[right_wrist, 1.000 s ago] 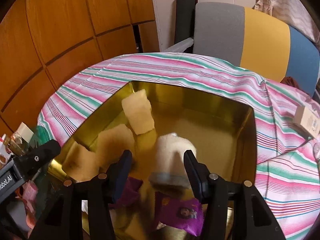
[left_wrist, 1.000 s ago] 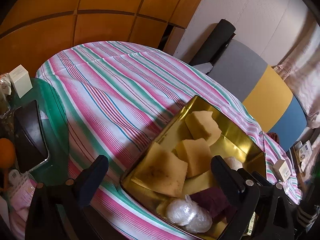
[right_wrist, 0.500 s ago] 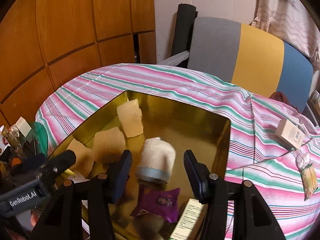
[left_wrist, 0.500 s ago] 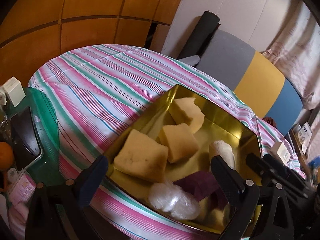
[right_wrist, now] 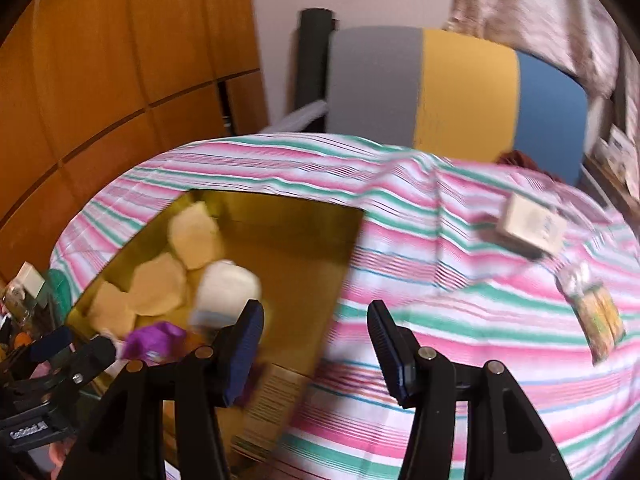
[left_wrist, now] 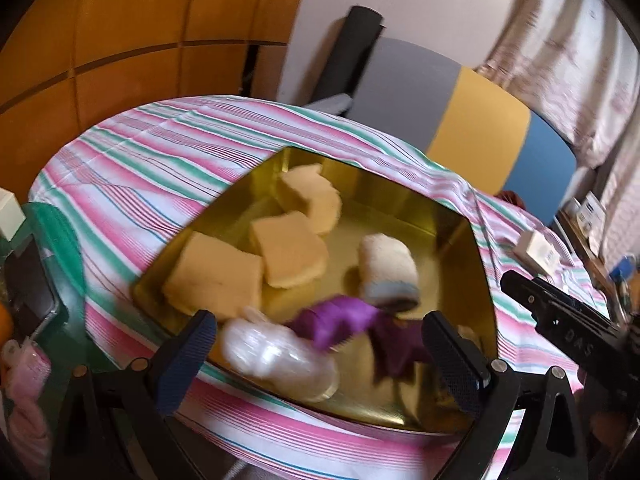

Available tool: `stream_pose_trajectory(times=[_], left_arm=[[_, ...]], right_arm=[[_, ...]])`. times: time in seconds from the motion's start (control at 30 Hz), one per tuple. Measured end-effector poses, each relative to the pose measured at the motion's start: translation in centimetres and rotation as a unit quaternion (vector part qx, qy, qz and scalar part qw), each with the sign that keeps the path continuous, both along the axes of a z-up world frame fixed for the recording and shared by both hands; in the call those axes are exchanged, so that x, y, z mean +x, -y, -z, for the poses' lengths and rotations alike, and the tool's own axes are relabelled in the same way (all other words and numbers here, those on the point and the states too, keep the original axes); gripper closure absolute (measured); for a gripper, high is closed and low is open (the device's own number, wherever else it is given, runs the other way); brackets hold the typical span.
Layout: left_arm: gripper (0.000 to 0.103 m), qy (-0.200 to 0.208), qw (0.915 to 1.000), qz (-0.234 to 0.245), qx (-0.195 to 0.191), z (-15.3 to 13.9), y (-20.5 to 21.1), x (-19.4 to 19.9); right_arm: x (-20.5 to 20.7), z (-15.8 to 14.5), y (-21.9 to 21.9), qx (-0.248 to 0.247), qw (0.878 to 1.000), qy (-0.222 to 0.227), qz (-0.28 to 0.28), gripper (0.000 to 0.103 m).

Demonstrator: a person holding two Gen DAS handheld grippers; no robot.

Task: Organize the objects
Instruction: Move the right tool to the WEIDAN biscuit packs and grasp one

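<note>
Both sets of jaws stand apart, gripping nothing: the left gripper [left_wrist: 320, 354] over the gold tin [left_wrist: 460, 216] holding sponges [left_wrist: 294, 254], a rolled towel [left_wrist: 386, 276] and a purple packet [left_wrist: 340, 320]; the right gripper [right_wrist: 316, 344] over the striped cloth [right_wrist: 460, 320], near a small box [right_wrist: 532, 226].

I am counting one gold tin [left_wrist: 476, 248] on the striped cloth [left_wrist: 160, 152]. In it I am seeing three yellow sponges [left_wrist: 292, 252], one rolled white towel [left_wrist: 386, 268], one clear plastic-wrapped bundle [left_wrist: 276, 356] and one purple packet [left_wrist: 340, 320]. Outside it I am counting one small white box [right_wrist: 532, 228] and one clear snack packet [right_wrist: 592, 312] lying on the cloth. I am holding two grippers, left [left_wrist: 320, 360] and right [right_wrist: 316, 348].
</note>
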State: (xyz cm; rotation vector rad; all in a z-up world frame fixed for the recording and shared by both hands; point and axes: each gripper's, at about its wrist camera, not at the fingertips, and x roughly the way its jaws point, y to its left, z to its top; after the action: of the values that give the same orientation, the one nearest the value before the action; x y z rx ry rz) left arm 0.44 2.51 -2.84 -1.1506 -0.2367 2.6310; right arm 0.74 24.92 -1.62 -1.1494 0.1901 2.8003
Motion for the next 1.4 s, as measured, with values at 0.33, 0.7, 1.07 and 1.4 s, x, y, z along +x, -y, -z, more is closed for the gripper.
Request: stream_pose_trajectory(times=[0.33, 0.7, 1.07, 1.4], left_arm=[[0.0, -0.023, 0.9955, 0.092, -0.008, -1.1, -5.3, 2.7], [0.0, -0.022, 0.9763, 0.211, -0.044, -0.4, -11.8, 6.6], [0.0, 0.002, 0.9665, 0.248, -0.067, 0.7, -14.7, 8.3], [0.0, 0.017, 0.9636, 0.25, -0.092, 1.5, -17.7, 8.1]], right_arm=[[5.0, 2.4, -7.3, 0.008, 0.998, 0.023, 0.063, 0.048], [7.9, 3.5, -23.7, 0.019, 0.976, 0.043, 0.211, 0.048], [6.6, 4.5, -33.4, 0.002, 0.97, 0.061, 0.235, 0.048], [8.3, 5.5, -29.0, -0.119, 0.982, 0.013, 0.145, 0.046]])
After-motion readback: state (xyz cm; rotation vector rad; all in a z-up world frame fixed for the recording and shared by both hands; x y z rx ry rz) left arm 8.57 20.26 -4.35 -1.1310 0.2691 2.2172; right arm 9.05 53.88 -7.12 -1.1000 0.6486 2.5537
